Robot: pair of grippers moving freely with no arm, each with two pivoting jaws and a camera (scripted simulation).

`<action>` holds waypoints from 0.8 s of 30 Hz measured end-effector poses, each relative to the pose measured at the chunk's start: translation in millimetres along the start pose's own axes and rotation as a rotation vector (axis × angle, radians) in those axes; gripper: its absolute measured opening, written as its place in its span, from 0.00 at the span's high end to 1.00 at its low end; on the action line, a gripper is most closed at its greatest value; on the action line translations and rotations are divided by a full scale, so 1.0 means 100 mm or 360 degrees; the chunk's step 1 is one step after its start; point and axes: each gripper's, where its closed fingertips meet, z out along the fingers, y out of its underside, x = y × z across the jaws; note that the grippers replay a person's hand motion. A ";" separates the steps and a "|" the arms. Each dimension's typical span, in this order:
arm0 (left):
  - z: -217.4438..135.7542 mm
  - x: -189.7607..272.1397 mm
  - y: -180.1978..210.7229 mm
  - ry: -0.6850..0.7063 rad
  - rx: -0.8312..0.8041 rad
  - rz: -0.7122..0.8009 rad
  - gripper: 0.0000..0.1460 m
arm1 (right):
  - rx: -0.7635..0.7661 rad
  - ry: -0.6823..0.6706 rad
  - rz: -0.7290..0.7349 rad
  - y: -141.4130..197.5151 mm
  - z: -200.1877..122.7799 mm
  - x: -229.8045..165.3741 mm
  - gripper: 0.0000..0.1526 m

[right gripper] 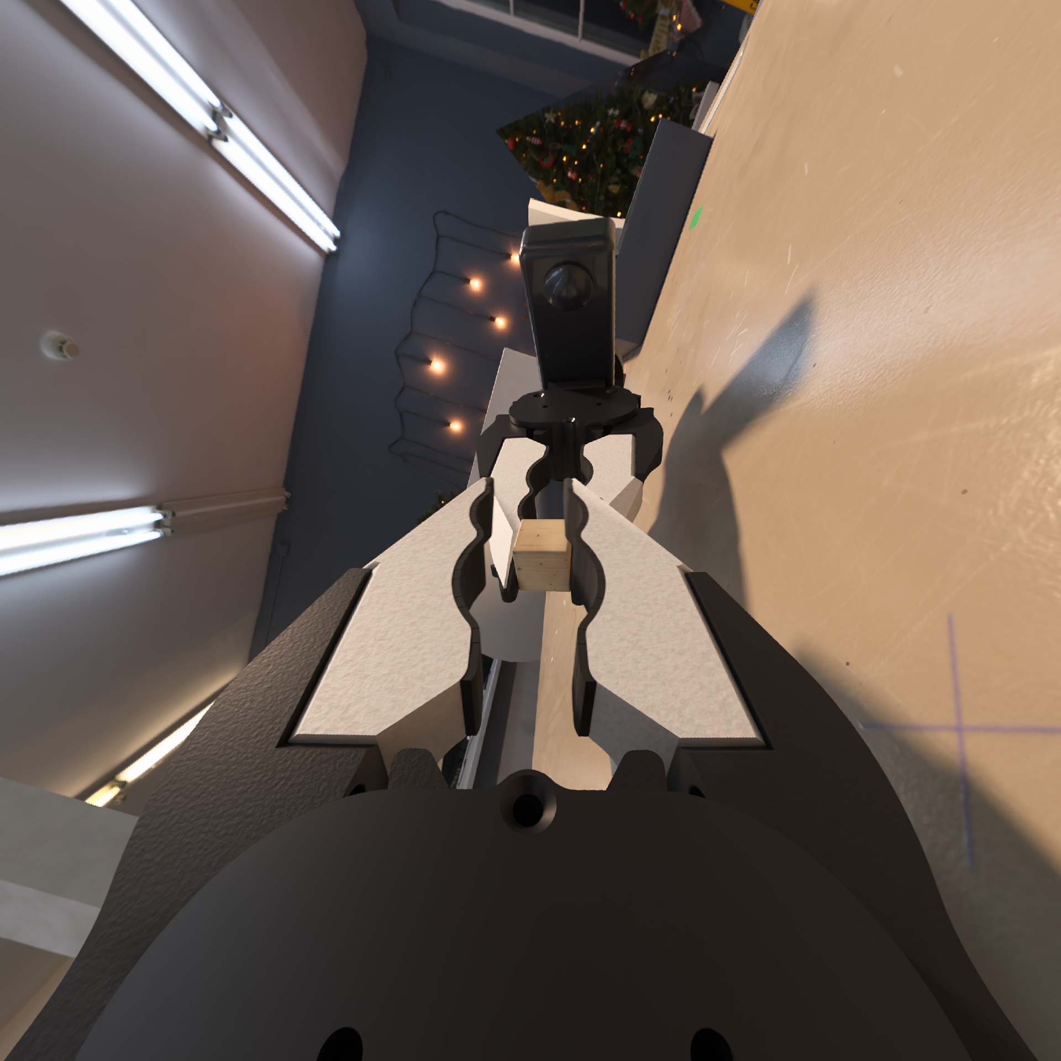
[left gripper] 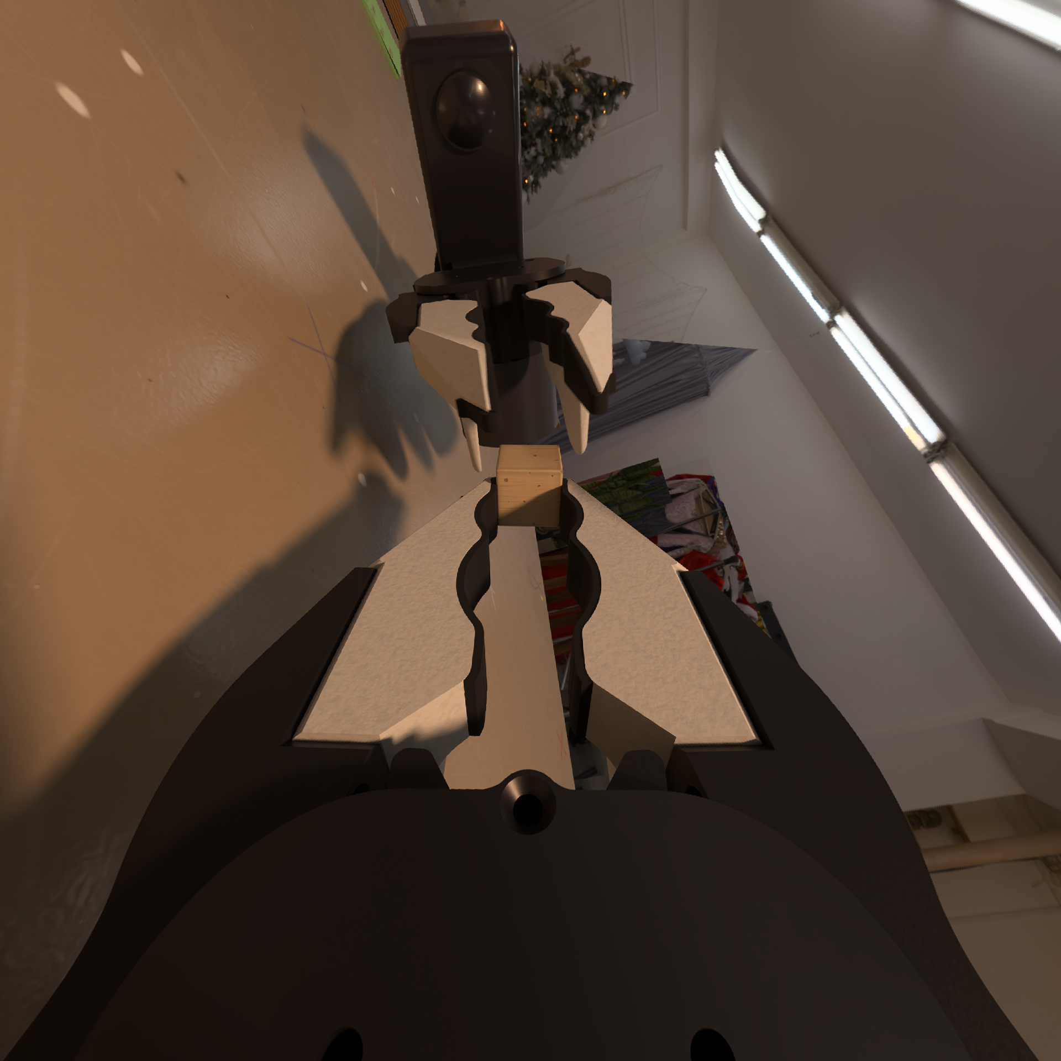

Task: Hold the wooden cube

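Note:
The small wooden cube (left gripper: 527, 487) is clamped between the fingertips of my left gripper (left gripper: 527, 482), which is shut on it and holds it in the air beside the tan table top (left gripper: 172, 287). My right gripper (left gripper: 528, 450) faces it head-on with its jaws open, and its two fingertips (left gripper: 579, 436) straddle the cube's far face without closing on it. In the right wrist view the cube (right gripper: 542, 554) sits between the tips of my open right gripper (right gripper: 528, 482). The left gripper (right gripper: 542, 574) holds it from the far side, and the table (right gripper: 861, 402) is at the right.
Both views are rolled sideways. Shadows of the grippers fall on the table (left gripper: 367, 373). A decorated tree (left gripper: 565, 115) and a pile of coloured cloth (left gripper: 689, 517) stand past the table. Ceiling strip lights (right gripper: 229, 143) and a string of small lamps (right gripper: 459, 344) show far off.

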 end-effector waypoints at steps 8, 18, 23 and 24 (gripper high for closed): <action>-0.01 -0.07 0.02 -0.0073 -0.0026 0.0004 0.86 | 0.0041 0.0107 -0.0067 -0.14 -0.14 0.05 0.68; -0.06 -0.30 -0.01 -0.0362 -0.0016 0.0075 0.86 | 0.0026 0.0324 -0.0141 -0.19 -0.28 0.21 0.62; -0.10 -0.34 -0.07 -0.0398 0.0048 0.0049 0.86 | -0.0044 0.0326 -0.0122 -0.09 -0.19 0.23 0.63; -0.11 -0.35 -0.08 -0.0403 0.0058 0.0052 0.86 | -0.0047 0.0332 -0.0124 -0.08 -0.19 0.23 0.63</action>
